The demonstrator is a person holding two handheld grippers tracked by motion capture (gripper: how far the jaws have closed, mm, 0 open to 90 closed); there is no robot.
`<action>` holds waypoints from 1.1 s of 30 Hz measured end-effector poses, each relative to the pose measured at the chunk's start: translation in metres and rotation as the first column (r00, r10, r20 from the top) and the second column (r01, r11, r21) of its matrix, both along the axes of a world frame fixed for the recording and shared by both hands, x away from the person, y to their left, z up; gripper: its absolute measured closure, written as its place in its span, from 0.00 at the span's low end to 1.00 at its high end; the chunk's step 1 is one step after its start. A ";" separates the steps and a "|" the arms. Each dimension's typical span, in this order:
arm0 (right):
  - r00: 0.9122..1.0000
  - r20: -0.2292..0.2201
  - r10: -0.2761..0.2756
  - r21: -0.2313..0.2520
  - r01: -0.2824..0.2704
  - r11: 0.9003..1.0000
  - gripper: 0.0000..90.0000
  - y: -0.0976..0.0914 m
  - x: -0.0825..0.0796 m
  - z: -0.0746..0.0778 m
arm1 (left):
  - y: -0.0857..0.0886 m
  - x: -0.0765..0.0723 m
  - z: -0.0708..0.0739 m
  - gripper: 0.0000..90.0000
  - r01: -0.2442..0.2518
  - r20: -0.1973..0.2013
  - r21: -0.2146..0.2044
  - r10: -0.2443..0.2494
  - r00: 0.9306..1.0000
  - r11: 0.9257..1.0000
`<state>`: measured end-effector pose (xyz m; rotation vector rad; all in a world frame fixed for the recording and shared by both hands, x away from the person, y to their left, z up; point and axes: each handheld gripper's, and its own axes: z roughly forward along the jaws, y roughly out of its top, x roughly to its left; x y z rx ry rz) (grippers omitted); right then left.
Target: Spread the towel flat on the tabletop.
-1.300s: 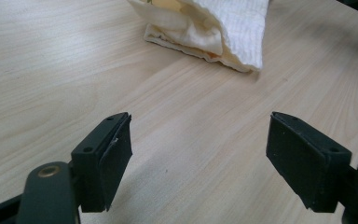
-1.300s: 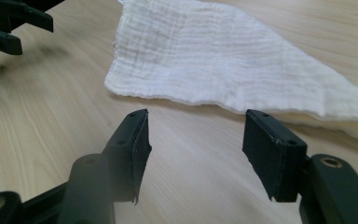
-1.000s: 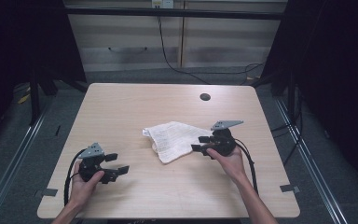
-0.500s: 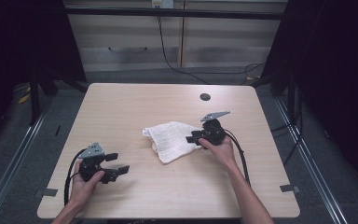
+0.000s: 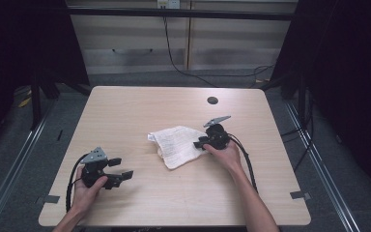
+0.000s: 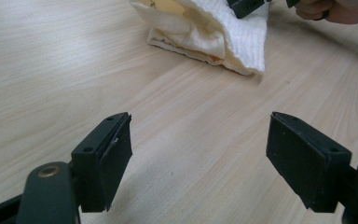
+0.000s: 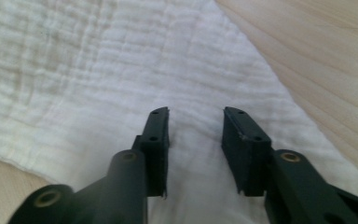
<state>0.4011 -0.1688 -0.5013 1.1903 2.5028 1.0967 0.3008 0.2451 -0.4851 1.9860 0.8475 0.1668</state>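
On one table: one cloth, two grippers, left spread, right closing, unclamped.

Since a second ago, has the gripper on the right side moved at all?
Yes. The right gripper has slid left, away from the table's right edge, onto the white cloth. Its jaws have just been closing, cloth beneath them, not yet pinched.

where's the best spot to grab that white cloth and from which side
Likely the cloth's right edge, from the right and above: the right gripper already hangs over it, its jaws just closing with a gap between them. It's thin and limp, so pinch up a fold.
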 end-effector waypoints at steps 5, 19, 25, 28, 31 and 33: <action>1.000 -0.018 0.016 0.004 -0.016 1.000 0.92 -0.002 -0.009 0.000 | -0.001 0.001 -0.001 0.25 -0.001 -0.002 0.007 0.001 1.000 1.000; 0.998 -0.029 0.051 0.059 -0.049 0.997 0.97 -0.009 -0.040 -0.003 | 0.000 0.002 -0.001 0.25 -0.002 -0.006 0.014 0.002 1.000 1.000; 0.997 -0.023 0.072 0.060 -0.070 0.996 0.97 -0.003 -0.055 -0.003 | -0.001 0.002 -0.002 0.25 -0.005 -0.007 0.013 0.005 1.000 1.000; 0.996 -0.019 0.089 0.063 -0.088 0.994 0.97 0.000 -0.061 -0.003 | -0.001 0.002 -0.002 0.25 -0.005 -0.009 0.015 0.005 1.000 1.000; 0.994 -0.022 0.106 0.045 -0.105 0.993 0.97 0.004 -0.068 -0.002 | 0.000 0.002 -0.002 0.25 -0.005 -0.006 0.014 0.005 1.000 1.000; 0.993 -0.025 0.117 0.048 -0.116 0.992 0.98 0.007 -0.072 -0.001 | 0.000 0.002 -0.002 0.25 -0.004 -0.006 0.016 0.004 1.000 1.000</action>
